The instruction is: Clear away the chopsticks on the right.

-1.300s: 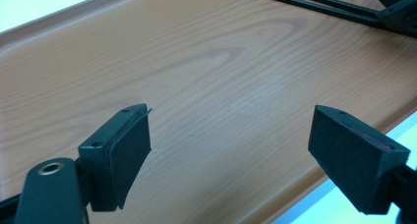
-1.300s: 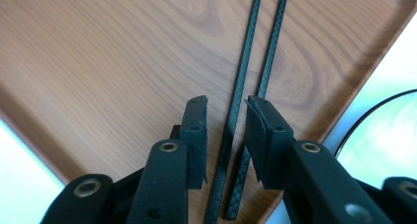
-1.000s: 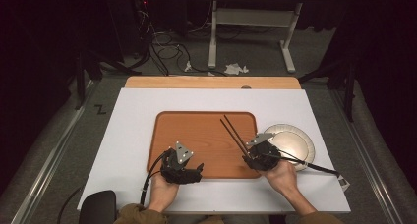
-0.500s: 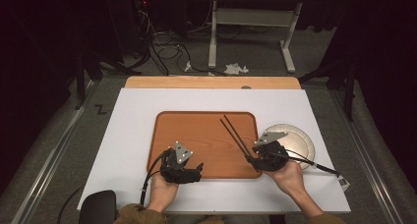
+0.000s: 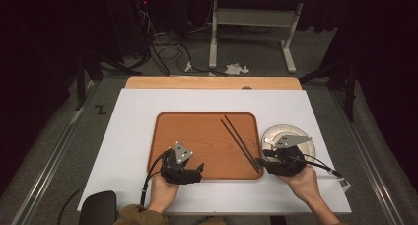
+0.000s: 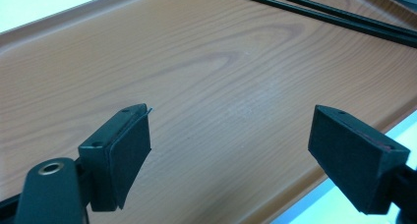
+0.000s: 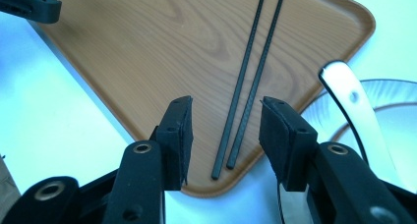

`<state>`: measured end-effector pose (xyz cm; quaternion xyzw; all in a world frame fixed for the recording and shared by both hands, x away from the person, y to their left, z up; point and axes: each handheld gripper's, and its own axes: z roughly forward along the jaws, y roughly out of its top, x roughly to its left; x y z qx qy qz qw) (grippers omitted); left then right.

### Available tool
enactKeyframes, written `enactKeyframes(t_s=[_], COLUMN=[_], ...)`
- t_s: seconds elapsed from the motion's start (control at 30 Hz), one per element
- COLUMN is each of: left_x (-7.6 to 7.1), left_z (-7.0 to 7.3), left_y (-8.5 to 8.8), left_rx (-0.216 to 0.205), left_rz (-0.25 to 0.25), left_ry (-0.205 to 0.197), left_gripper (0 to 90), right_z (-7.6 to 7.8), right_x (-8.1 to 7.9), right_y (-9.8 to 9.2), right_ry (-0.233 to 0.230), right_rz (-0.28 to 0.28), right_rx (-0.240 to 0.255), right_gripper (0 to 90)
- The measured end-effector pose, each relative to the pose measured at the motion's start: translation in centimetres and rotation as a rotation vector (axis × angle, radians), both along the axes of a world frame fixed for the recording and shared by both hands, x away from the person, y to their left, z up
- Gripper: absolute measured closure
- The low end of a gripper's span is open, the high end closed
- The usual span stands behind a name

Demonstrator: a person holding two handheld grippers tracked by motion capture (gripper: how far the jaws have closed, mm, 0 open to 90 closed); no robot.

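Observation:
Two black chopsticks point(image 5: 240, 142) lie side by side on the right part of a brown wood-grain tray point(image 5: 197, 131), running from far left to near right. My right gripper point(image 5: 262, 163) hovers at the tray's near right corner, its jaws having just been opening. In the right gripper view it point(image 7: 226, 121) stands open, with the near ends of the chopsticks point(image 7: 246, 96) on the tray point(image 7: 147, 37) below the gap, untouched. My left gripper point(image 5: 198, 169) rests open over the tray's near edge; its view point(image 6: 231, 135) shows bare tray point(image 6: 196, 67) between the jaws and the chopsticks point(image 6: 344, 20) far off.
A round pale plate point(image 5: 301, 136) sits right of the tray on the white tabletop point(image 5: 128, 136), under my right hand. A white spoon handle point(image 7: 354, 106) lies across the plate point(image 7: 393, 94). A wooden board point(image 5: 212, 83) borders the table's far edge.
My right gripper has drawn back to the right, off the chopsticks' near ends and toward the plate, with its jaws wider. The chopsticks stay on the tray. The left gripper has not moved.

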<state>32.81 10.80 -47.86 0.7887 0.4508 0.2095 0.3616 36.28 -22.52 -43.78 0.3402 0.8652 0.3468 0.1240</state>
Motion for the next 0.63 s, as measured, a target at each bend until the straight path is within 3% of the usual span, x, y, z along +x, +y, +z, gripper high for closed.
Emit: enactKeyframes(t_s=[0.2, 0.47, 0.63], left_x=[-0.1, 0.2, 0.2], left_z=[0.1, 0.0, -0.1], left_y=[0.0, 0.0, -0.2], left_rx=[-0.001, -0.014, -0.011], left_rz=[-0.002, 0.002, -0.003], left_ry=[-0.007, 0.007, 0.01], left_gripper=[16.4, 16.4, 16.4], right_z=[-0.3, -0.9, -1.4], right_x=[-0.7, -1.1, -1.1], right_y=[-0.9, -1.1, -0.8], right_ry=[-0.019, 0.0, -0.007], right_rz=[-0.005, 0.004, 0.024], right_rx=[-0.007, 0.009, -0.031], right_gripper=[56.8, 57.0, 58.4])
